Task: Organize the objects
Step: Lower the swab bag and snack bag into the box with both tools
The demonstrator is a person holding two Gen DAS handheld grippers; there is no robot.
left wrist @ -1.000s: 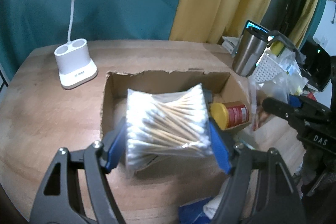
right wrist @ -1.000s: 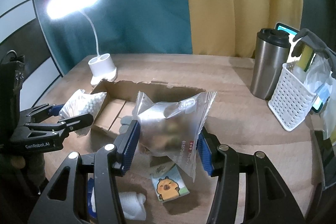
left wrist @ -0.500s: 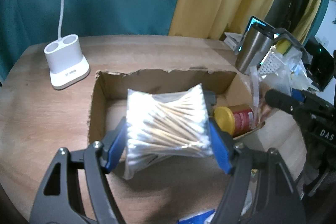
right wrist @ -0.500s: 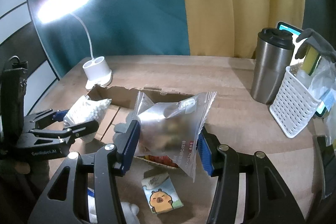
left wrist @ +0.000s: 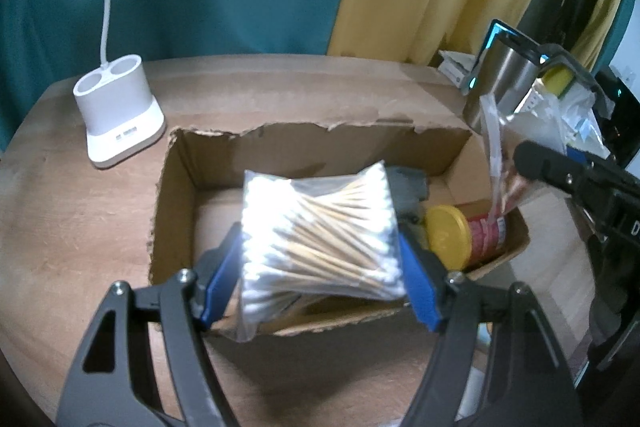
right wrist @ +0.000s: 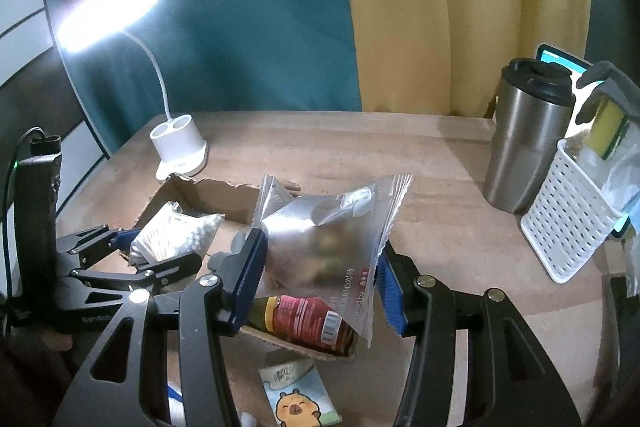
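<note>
Both jaws, clamping cotton swab bag (left wrist: 320,239) and snack pouch (right wrist: 324,227), have moved over the cardboard box (left wrist: 176,187)

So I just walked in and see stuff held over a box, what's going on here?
Someone is tidying loose items into a cardboard box with two handheld grippers. The left gripper is clamped on a bag of cotton swabs, held over the box. The right gripper is clamped on a silver snack packet above the box's other end. A jar with a yellow lid already lies inside. A small cartoon packet is on the table outside the box.
</note>
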